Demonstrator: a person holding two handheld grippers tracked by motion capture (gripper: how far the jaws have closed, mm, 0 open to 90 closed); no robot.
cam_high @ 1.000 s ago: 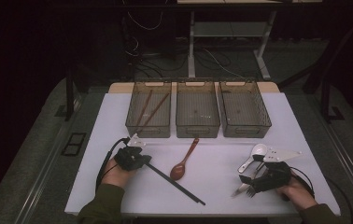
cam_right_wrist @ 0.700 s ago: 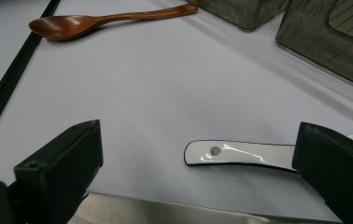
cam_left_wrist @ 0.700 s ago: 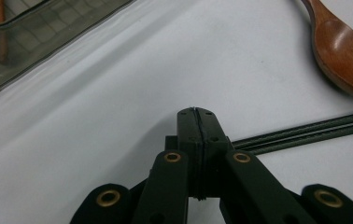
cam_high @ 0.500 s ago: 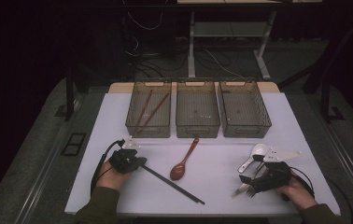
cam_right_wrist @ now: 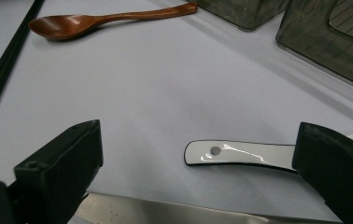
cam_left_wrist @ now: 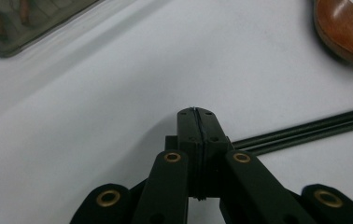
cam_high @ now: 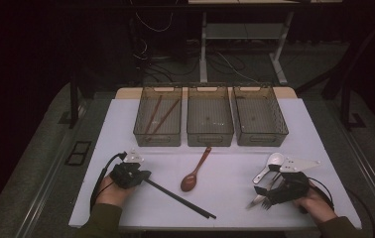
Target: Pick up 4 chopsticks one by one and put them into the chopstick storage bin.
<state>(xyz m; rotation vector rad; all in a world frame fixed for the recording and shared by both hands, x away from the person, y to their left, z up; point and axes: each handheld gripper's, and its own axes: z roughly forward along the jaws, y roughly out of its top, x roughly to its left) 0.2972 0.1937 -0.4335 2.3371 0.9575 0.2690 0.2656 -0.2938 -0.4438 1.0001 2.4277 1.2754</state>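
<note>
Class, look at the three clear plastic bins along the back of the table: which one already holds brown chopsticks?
The left clear plastic bin: two brown wooden chopsticks lie inside it, while the other two hold none.

A white table is seen lit from above, while the room behind it is left in deep shadow. Grey floor is spread on either side. A desk frame is made out at the back, with cables trailed beneath it.
</note>
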